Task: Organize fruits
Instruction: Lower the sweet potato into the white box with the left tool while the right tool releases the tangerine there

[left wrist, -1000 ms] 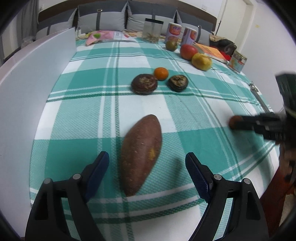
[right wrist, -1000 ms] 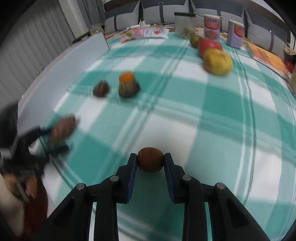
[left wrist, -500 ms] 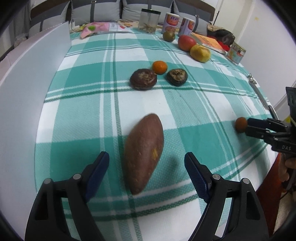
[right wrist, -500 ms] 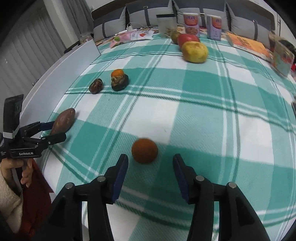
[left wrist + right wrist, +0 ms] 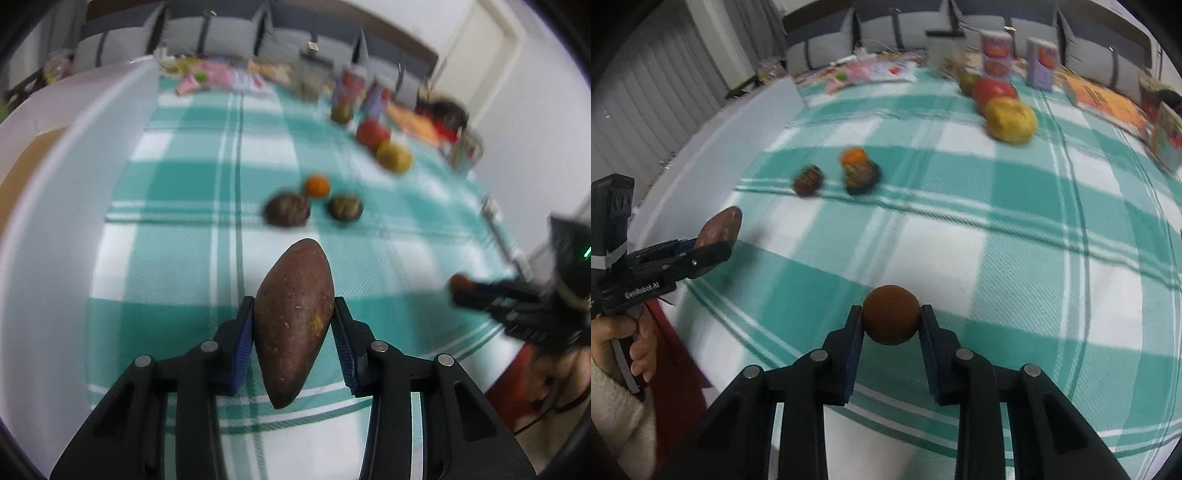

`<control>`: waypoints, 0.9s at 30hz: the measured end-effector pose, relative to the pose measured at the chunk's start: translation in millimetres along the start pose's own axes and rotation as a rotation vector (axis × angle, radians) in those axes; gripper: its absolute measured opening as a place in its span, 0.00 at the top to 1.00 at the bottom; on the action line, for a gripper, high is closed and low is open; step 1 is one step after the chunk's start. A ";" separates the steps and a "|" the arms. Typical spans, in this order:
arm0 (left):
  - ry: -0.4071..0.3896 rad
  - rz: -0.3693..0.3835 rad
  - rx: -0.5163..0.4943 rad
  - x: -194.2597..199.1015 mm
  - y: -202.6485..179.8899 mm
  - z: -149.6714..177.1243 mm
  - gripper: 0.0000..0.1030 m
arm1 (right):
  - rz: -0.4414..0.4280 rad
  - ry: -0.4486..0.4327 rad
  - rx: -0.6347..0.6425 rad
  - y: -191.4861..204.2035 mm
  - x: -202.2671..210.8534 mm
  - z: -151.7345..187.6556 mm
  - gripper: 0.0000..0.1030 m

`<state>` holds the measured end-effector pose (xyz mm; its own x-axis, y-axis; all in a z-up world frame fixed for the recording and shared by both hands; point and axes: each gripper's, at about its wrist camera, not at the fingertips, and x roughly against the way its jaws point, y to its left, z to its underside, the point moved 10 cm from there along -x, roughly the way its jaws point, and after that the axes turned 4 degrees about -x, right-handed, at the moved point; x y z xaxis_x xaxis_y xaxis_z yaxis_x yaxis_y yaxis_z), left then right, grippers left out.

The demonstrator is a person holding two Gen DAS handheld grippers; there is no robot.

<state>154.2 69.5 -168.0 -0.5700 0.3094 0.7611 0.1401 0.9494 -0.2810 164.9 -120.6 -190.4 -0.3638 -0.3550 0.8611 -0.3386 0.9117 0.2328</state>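
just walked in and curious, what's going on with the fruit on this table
A person is sorting produce on a green checked tablecloth with a handheld gripper in each hand. The left gripper is shut on a long sweet potato, and the right gripper is shut on a small round brown fruit. A small orange, two dark fruits, a red fruit and a yellow fruit lie farther back.

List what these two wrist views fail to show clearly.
- Labels on the cans: right wrist view, motion blur.
- What the two dark fruits are: both views, blurred.
- Underside of the sweet potato in the left gripper: hidden.
- Back of the brown ball in the right gripper: hidden.
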 end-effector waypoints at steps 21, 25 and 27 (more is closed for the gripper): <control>0.080 -0.332 0.430 95.8 263.3 0.3 0.60 | -0.305 0.193 0.351 366.2 -89.0 -93.1 0.71; 0.079 -0.362 0.415 98.1 266.6 0.0 0.52 | -0.260 0.189 0.335 365.3 -102.1 -101.5 0.65; 0.039 -0.392 0.401 110.7 263.8 -9.9 0.30 | -0.267 0.142 0.313 366.1 -93.3 -114.5 0.41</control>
<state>136.1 354.7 -152.0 -0.4860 -0.0539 0.8723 -0.3997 0.9013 -0.1670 174.2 270.0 -133.8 -0.1125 -0.5183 0.8478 -0.6595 0.6771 0.3265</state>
